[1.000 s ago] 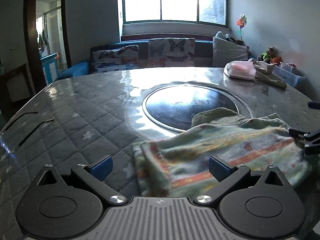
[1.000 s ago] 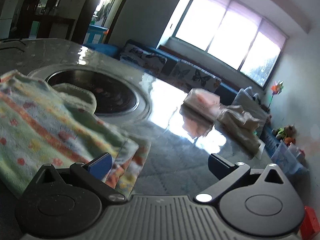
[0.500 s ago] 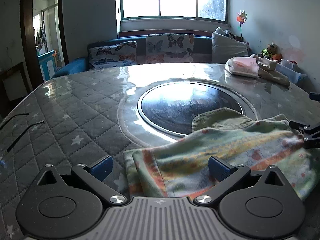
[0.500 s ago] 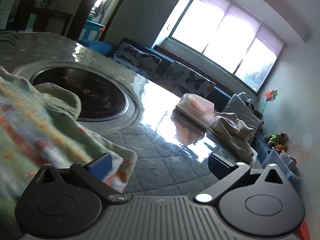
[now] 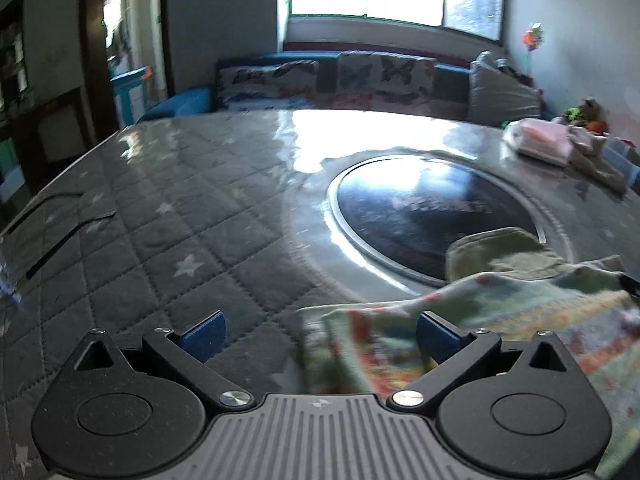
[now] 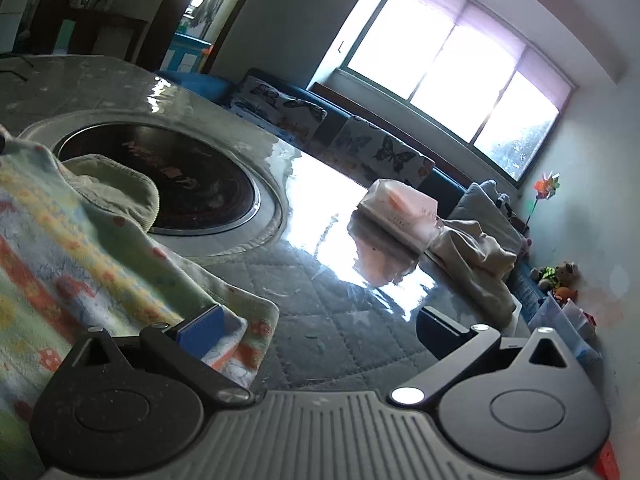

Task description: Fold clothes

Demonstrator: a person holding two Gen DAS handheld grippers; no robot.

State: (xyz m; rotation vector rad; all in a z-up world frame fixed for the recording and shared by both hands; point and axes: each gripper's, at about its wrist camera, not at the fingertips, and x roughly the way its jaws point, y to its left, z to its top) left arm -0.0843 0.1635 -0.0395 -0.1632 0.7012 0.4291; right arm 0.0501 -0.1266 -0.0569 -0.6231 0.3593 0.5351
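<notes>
A folded garment of pale green cloth with orange, yellow and red print (image 5: 480, 320) lies on the quilted table; its plain green waistband (image 5: 500, 252) overlaps the dark round inset. My left gripper (image 5: 318, 334) is open at the garment's left edge, its right pad (image 5: 436, 338) over the cloth. In the right wrist view the same garment (image 6: 80, 260) fills the lower left. My right gripper (image 6: 320, 322) is open at the cloth's right corner, with its left pad (image 6: 204, 330) over the hem and nothing pinched.
The grey star-quilted table (image 5: 168, 216) has a glossy cover and a dark round inset (image 6: 172, 184). A pink-and-white packet (image 6: 400, 208) and a beige cloth pile (image 6: 476, 256) sit at the far side. A sofa with butterfly cushions (image 5: 360, 76) stands behind.
The left gripper has drifted left, so the garment now sits further right in its view. The right gripper has tilted and moved a little over the cloth's corner. Both stay open.
</notes>
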